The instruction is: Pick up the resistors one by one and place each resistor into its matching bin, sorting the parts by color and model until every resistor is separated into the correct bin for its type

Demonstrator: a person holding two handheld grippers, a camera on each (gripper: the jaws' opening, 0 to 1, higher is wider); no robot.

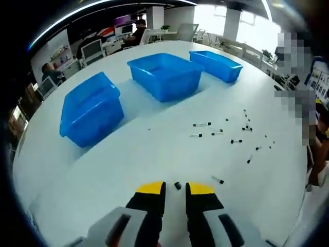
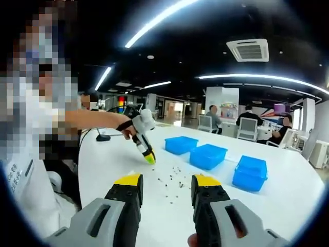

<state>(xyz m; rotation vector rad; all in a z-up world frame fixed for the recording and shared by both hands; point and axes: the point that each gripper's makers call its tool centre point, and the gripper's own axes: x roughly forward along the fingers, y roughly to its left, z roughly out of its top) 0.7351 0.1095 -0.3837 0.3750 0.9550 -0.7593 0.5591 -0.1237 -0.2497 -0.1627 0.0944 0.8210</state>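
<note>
Several small dark resistors [image 1: 202, 124] lie scattered on the white table [image 1: 154, 149], right of centre in the left gripper view. My left gripper [image 1: 176, 189] is low over the table with its jaws a narrow gap apart. One black resistor [image 1: 177, 185] lies on the table just between its yellow tips, not clamped. Three blue bins [image 1: 92, 108] [image 1: 164, 74] [image 1: 216, 64] stand in a row beyond. In the right gripper view, my right gripper [image 2: 167, 181] hangs open above the table with nothing in it. It looks at the resistor scatter [image 2: 175, 185], the left gripper [image 2: 149, 157] with its tip down at the table, and the bins [image 2: 208, 156].
A person's arm [image 2: 97, 119] holds the left gripper from the left. The table's near edge [image 1: 303, 195] curves close on the right. Office chairs [image 2: 248, 128] and seated people [image 2: 281, 128] stand beyond the far edge.
</note>
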